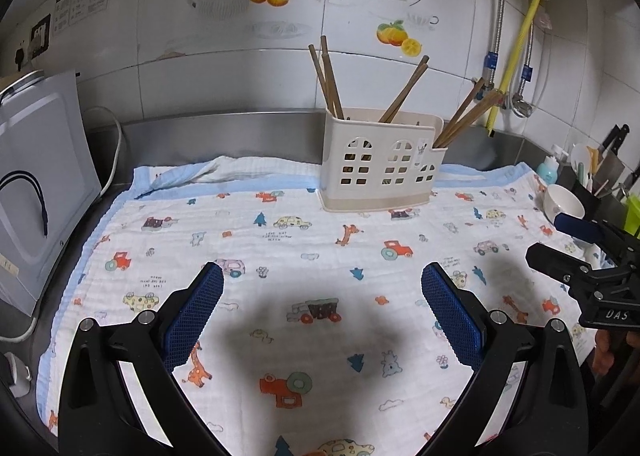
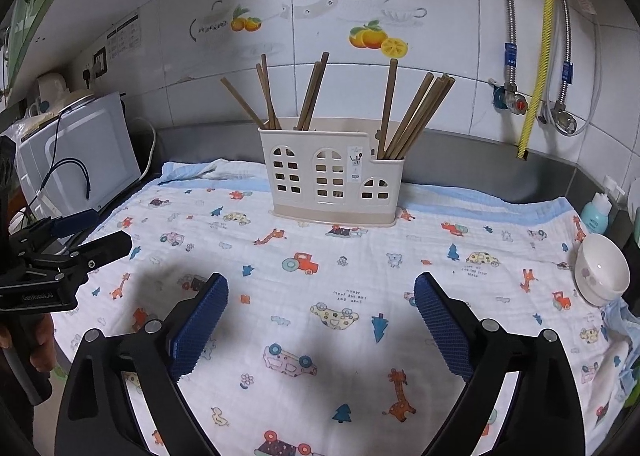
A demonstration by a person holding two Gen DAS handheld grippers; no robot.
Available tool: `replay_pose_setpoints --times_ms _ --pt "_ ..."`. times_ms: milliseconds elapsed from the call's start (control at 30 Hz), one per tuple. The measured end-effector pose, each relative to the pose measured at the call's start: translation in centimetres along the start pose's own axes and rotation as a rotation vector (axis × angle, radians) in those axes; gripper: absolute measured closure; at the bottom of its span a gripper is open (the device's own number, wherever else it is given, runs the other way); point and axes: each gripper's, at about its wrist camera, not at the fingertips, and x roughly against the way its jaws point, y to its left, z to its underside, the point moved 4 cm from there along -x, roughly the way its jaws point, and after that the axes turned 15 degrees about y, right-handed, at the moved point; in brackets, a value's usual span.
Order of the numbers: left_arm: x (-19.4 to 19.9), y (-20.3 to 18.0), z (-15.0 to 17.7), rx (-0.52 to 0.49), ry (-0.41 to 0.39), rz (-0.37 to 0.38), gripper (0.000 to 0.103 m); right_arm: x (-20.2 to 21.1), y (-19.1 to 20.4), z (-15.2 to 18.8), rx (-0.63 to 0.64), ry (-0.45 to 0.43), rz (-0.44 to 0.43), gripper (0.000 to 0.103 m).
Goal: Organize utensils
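Brown wooden chopsticks [image 2: 312,96] stand in the cream plastic house-shaped holder [image 2: 328,180] on the printed white cloth [image 2: 360,276]. Left tool [image 1: 322,292] and right tool [image 2: 320,304] gape wide, empty. A careless reach could likely topple the light holder.

My fingers [image 2: 199,330] are wearing bumpy blue rubber pads on matt black plastic arms. Under them the cloth [image 2: 360,276] is lying soft and a bit crinkly, looking like thin cotton. The holder [image 2: 332,184] is looking like smooth cream plastic, a little shiny. The chopsticks [image 2: 416,116] in it are showing dull brown wood. The bowl [image 2: 600,270] is shining like white china. The wall tiles [image 2: 440,56] are gleaming glossy white, and the counter edge [image 2: 500,160] behind is looking like dull grey metal.
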Motion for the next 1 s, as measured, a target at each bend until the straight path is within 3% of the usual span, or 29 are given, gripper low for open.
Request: replay_pose_setpoints --times_ms 1000 --pt "-0.8 0.8 0.8 0.033 0.023 0.001 0.005 -1.2 0.4 -0.2 0.008 0.021 0.006 0.01"
